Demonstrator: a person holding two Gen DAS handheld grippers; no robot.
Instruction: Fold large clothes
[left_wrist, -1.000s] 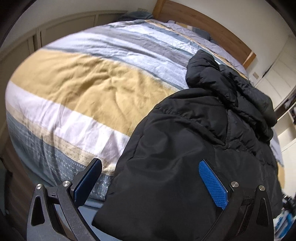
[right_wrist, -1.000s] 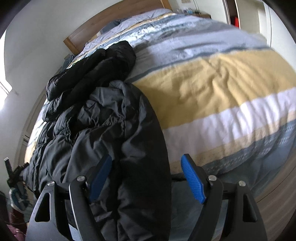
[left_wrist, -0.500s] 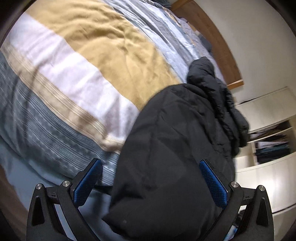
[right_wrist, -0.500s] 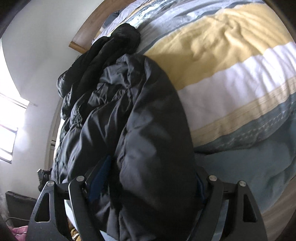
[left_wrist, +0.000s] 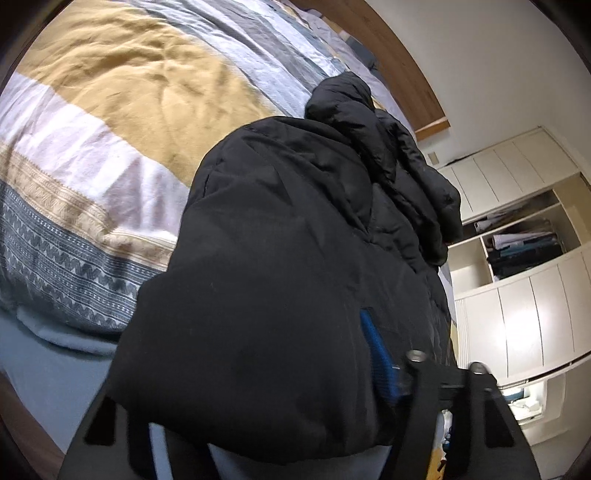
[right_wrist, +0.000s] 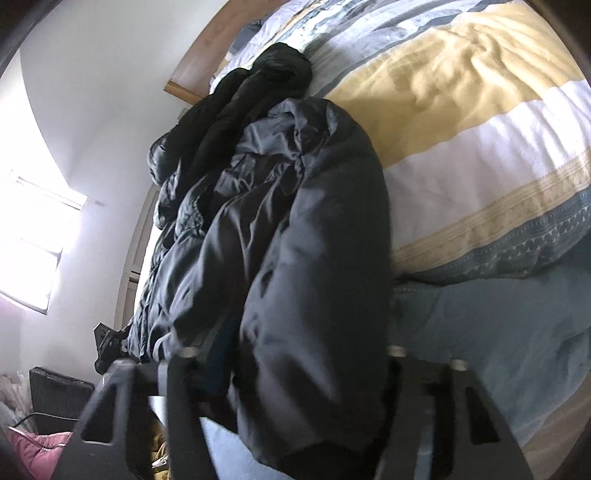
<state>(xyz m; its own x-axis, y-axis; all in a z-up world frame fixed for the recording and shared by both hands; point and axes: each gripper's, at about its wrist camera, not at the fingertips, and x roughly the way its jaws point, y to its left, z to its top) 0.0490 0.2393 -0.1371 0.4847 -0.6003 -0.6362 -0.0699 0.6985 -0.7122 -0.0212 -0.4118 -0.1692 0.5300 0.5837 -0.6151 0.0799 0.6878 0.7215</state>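
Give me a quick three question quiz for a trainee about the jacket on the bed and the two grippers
1. True or false: the black puffer jacket hangs in the wardrobe.
2. Which colour band of the striped duvet lies next to the jacket's upper half: A yellow, B red, C green?
3. Fill in: bulky jacket fabric fills the span between the fingers of the left hand-held gripper and the right hand-held gripper, so both look ____ on it.

Key: 1 false; 2 A; 3 shut.

Daylight poured through the window (right_wrist: 33, 236) beside me and blew it out to white glare. My black jacket (left_wrist: 280, 288) swallowed detail, sheening grey on the window side. My gripper frames smeared with blur; fisheye edges curved into dark vignette.
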